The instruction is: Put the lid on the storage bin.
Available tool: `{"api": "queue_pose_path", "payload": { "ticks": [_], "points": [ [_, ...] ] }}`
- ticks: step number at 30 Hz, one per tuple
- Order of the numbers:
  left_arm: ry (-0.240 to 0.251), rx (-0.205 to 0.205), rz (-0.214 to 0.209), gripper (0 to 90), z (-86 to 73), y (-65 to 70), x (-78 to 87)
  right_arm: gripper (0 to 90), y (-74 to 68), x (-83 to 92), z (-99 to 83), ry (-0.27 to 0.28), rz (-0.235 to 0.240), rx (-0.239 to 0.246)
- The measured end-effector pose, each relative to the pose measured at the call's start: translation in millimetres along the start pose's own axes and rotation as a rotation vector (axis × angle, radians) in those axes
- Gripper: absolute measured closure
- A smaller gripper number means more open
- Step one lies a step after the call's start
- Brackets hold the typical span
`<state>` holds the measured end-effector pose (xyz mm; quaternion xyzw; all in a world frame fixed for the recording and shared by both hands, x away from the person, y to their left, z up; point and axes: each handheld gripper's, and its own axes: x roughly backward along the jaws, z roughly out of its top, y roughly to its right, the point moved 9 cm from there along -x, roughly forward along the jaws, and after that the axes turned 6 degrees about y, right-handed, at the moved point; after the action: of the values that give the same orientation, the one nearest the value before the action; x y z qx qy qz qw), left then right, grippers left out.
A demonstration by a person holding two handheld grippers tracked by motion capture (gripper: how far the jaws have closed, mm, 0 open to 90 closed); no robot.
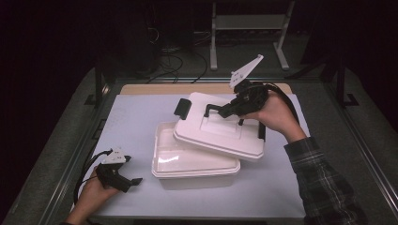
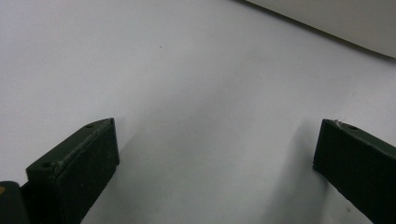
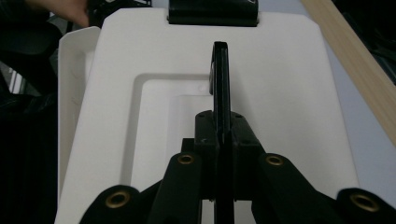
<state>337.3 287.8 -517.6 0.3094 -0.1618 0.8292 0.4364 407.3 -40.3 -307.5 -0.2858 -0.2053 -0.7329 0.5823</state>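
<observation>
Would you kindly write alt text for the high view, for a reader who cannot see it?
The right gripper, shut on the black handle of a white lid, holds the lid tilted above an open white container on a pale table sheet. The left gripper rests open on the sheet to the container's left, apart from it.

one white lid (image 1: pixel 220 133) with one black handle (image 1: pixel 224 108) at 12 o'clock, one white tub (image 1: pixel 192 166) at centre, two grippers: left gripper (image 1: pixel 133 181) at 8 o'clock, right gripper (image 1: pixel 225 110) at 1 o'clock.
</observation>
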Motion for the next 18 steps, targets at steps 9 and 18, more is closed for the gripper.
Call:
{"api": "queue_pose_path", "payload": {
  "ticks": [9,18],
  "points": [
    [0.0,0.0,0.0,0.0,0.0,0.0,0.0,83.8,-27.1,-31.0,23.1,-0.017,0.121,0.098],
    [-0.001,0.001,-0.001,0.0,0.0,0.1,0.1,83.8,-43.3,-57.7,27.5,-0.07,0.187,0.153]
  ]
}}
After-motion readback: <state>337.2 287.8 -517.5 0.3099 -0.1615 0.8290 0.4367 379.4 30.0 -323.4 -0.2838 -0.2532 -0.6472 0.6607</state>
